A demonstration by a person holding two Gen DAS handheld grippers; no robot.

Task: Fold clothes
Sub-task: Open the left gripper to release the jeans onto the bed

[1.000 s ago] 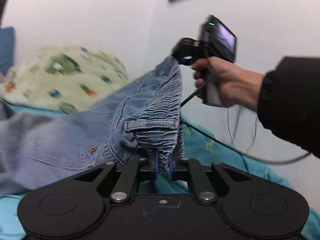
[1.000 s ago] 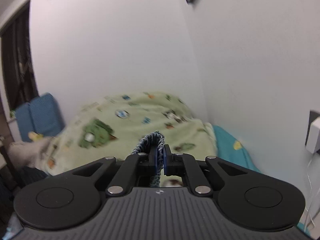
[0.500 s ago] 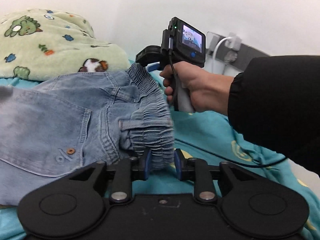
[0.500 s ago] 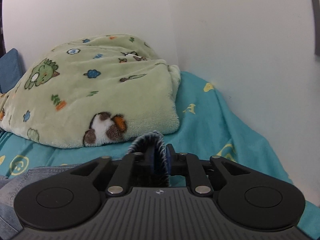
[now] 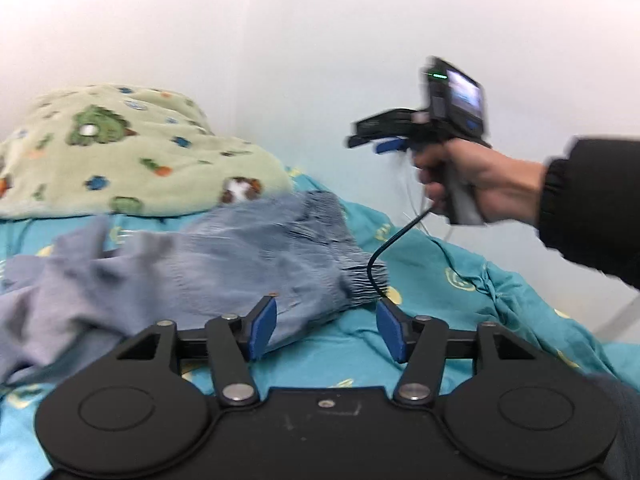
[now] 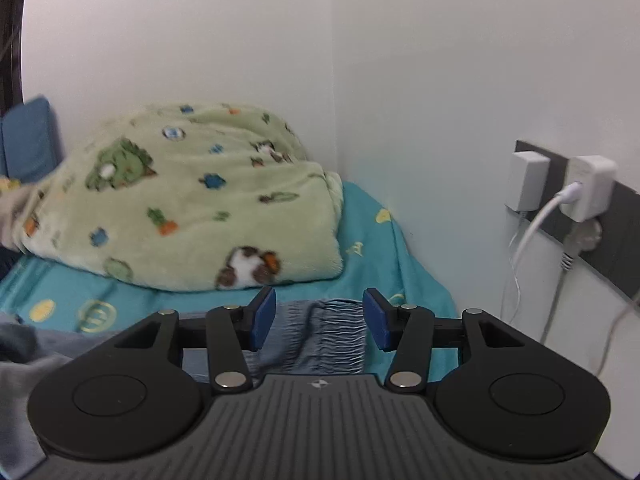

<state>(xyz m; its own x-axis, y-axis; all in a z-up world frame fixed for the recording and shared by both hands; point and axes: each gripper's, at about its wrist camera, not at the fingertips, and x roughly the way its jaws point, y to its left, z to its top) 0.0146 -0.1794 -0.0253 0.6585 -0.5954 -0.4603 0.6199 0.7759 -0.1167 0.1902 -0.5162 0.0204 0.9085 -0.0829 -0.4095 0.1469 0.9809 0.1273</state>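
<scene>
Light blue jeans [image 5: 224, 264] lie on the teal bedsheet [image 5: 460, 320], their elastic waistband [image 5: 352, 264] towards the wall. My left gripper [image 5: 326, 330] is open and empty, just in front of the waistband corner. My right gripper [image 6: 319, 320] is open and empty, held above the waistband [image 6: 332, 332]. It also shows in the left wrist view [image 5: 376, 144], raised above the bed in a hand with a black sleeve.
A folded green patterned blanket [image 6: 180, 208] lies at the head of the bed against the white wall. White chargers [image 6: 560, 188] and cables hang from a wall socket on the right. A black cable [image 5: 396, 240] trails from the right gripper across the jeans.
Both grippers have opened and let go of the waistband. The jeans now lie on the bed. Both grippers have drawn back and up from them.
</scene>
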